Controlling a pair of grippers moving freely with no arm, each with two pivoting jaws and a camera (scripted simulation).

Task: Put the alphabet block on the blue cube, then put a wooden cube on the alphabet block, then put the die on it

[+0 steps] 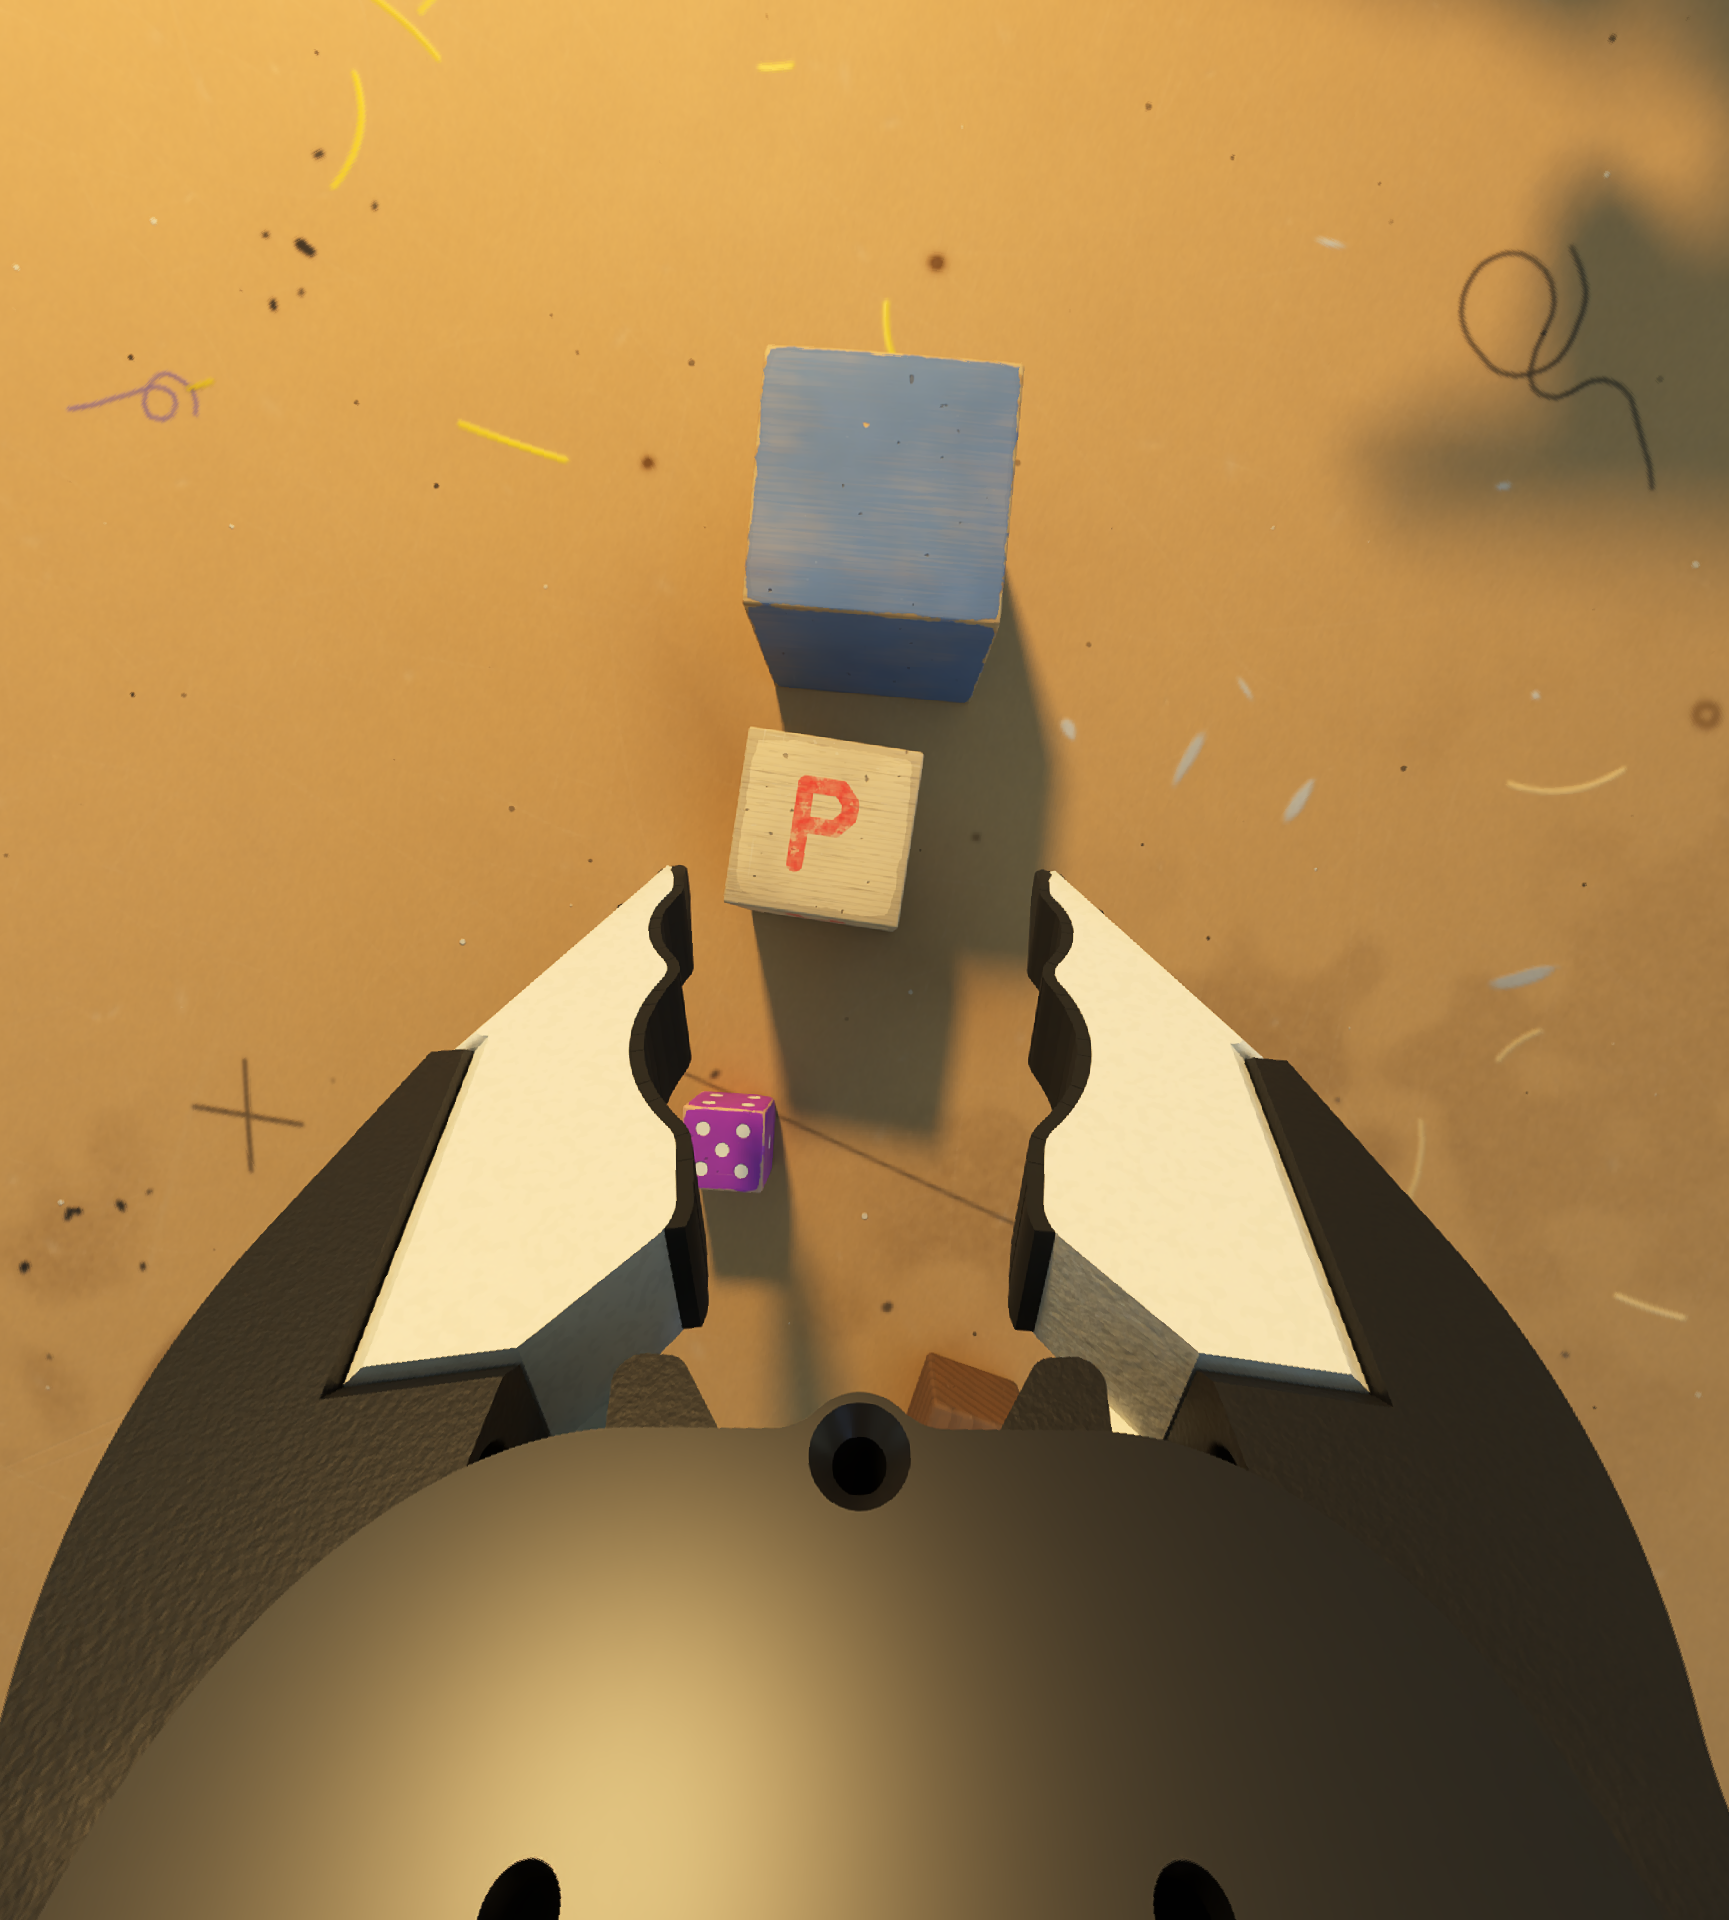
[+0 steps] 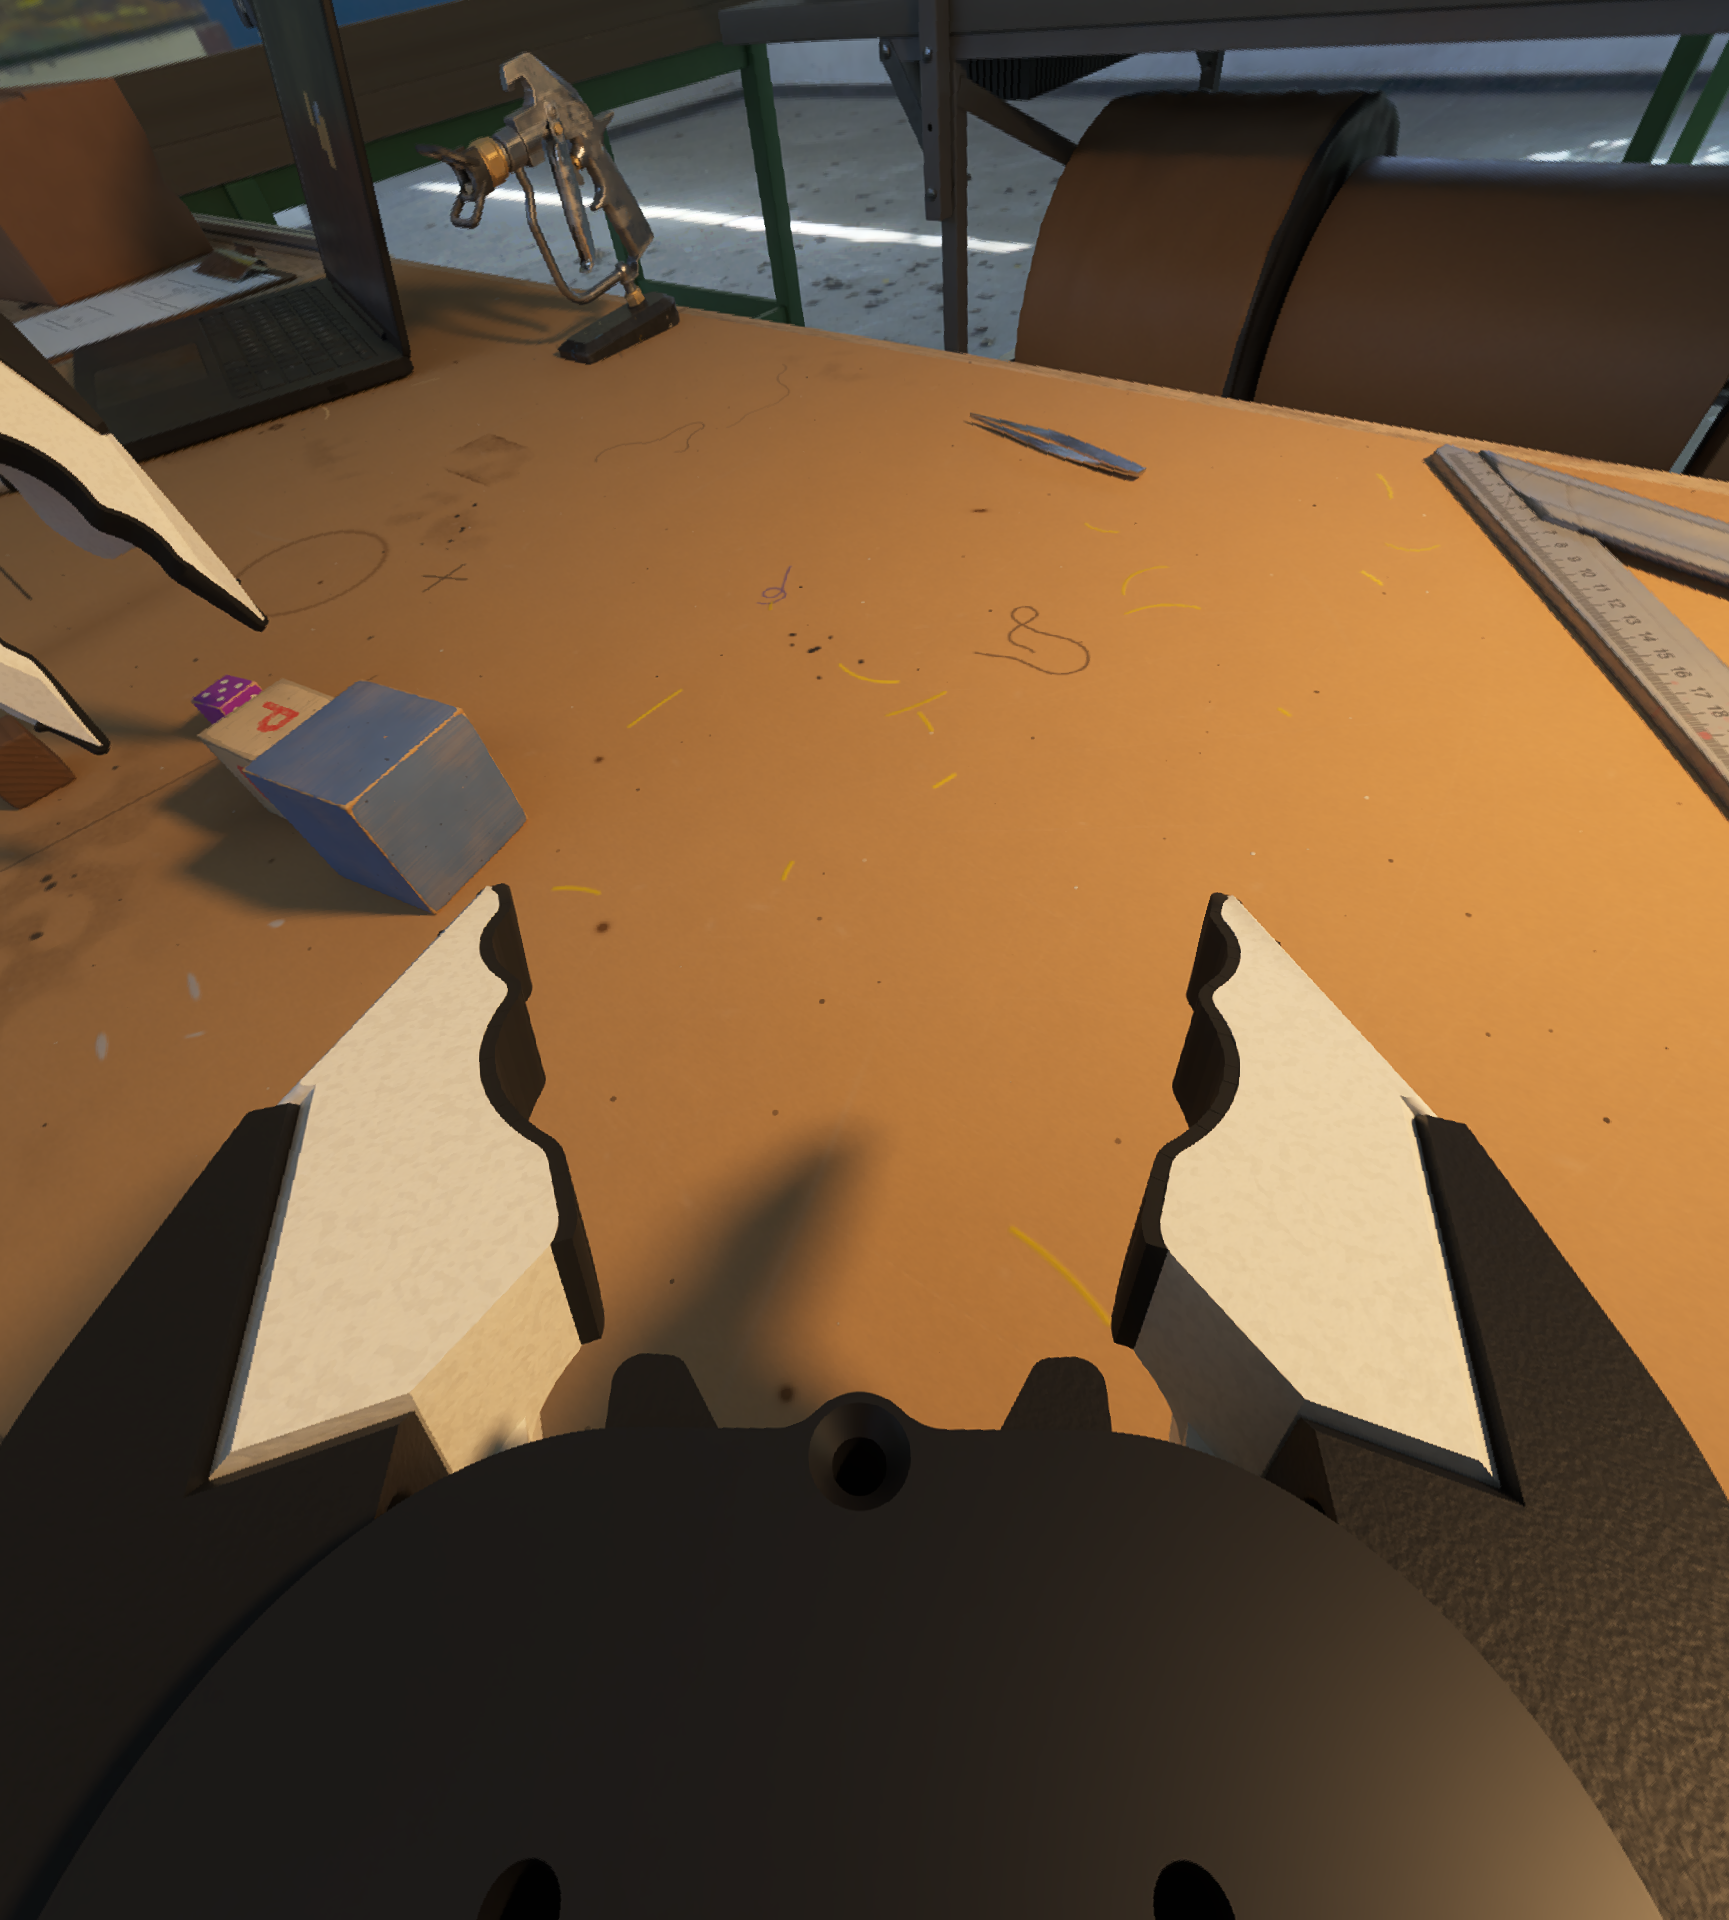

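In the left wrist view the blue cube (image 1: 881,488) stands on the table. The pale alphabet block (image 1: 824,828) with a red letter sits just in front of it. The purple die (image 1: 730,1140) lies nearer, beside my left finger. A brown wooden cube (image 1: 962,1390) peeks out at the gripper's base. My left gripper (image 1: 860,883) is open and empty, hovering above them. In the right wrist view the blue cube (image 2: 377,774), alphabet block (image 2: 268,717), die (image 2: 226,694) and wooden cube (image 2: 8,764) sit at the left. My right gripper (image 2: 855,909) is open and empty, right of them.
A laptop (image 2: 247,343), a spray gun on a stand (image 2: 559,197), tweezers (image 2: 1057,447) and a metal ruler (image 2: 1649,665) lie on the far and right parts of the orange table (image 2: 943,831). Chairs (image 2: 1359,260) stand behind its far edge. The left gripper's fingers (image 2: 112,488) show at the left.
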